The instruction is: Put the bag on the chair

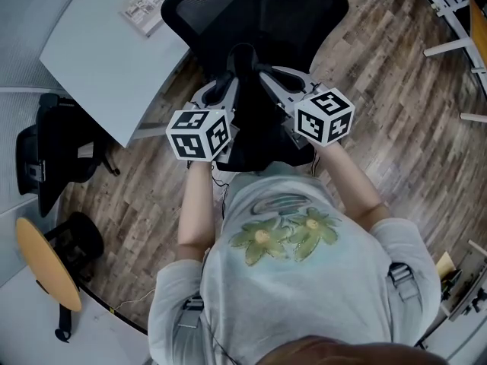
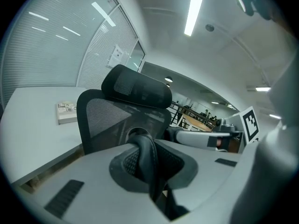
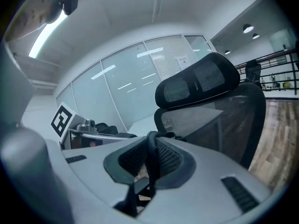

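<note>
Hanging from both tongs, the bag shows in the head view as a black mass just in front of the person, between the two marker cubes and short of the chair. Whether its underside touches the seat cannot be told: black lies on black there, and the seat is hidden.

Left tongs: clamped on a thick black carry strap, pinched between the pads in the left gripper view. Right tongs: likewise clamped, on a thinner black strap that runs upright through the pads. The two tongs lie close together, both pointed at the mesh backrest.

Surroundings: a white table is noted left of the chair, with a booklet on it; a wooden floor lies to the right.

Step judged in hand: the bag is brought to the seat, release not yet made.

Notes for a clean placement:
- Both grips are to be held firm until the weight is plainly taken by the seat; an early release would likely drop the bag off the front edge.
- The tongs are best lowered level with one another, so that the bag is not tipped sideways.
- The bag is better set well back toward the backrest, since a soft bag may slump forward.
- An office chair of this kind probably rolls or swivels; a push against it is to be avoided.
- The straps are to be freed only once slack is seen in them.
</note>
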Available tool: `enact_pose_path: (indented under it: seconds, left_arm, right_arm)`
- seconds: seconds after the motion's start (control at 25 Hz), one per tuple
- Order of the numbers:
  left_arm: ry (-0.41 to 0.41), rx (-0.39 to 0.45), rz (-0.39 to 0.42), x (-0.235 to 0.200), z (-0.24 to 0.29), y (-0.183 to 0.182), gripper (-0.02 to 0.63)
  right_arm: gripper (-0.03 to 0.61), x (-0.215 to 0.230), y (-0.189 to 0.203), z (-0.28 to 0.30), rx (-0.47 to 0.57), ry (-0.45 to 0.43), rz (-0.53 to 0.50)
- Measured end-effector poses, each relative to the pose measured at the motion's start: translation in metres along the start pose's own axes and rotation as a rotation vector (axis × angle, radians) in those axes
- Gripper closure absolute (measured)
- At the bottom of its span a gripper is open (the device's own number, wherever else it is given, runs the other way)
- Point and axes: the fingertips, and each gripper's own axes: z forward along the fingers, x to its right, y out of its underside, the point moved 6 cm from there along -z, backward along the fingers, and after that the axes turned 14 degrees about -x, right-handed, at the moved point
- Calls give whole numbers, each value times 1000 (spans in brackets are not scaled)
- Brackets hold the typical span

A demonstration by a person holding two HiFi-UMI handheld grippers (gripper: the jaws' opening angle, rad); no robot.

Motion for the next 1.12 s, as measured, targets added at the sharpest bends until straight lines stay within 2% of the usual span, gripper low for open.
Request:
enact_pose_path:
  seconds: [0.24, 0.56, 0.8, 1.0, 1.12]
  left_arm:
    - [8, -40, 10, -3, 15, 16, 574]
    - [-12, -90, -15, -14, 33, 43, 574]
    - [-41, -167, 7, -17, 48, 75, 572]
    - [-61, -218, -15, -26, 58, 105, 571]
    - [-42, -221, -38, -29, 63, 122, 571]
  right_arm:
    - [517, 14, 18, 10, -41, 15, 26]
    - [512, 26, 45, 22, -113, 22, 61]
    - [512, 29, 78, 31, -198, 26, 101]
    - [511, 35, 110, 40, -279, 31, 126]
    - [511, 38, 127, 43, -320, 31, 135]
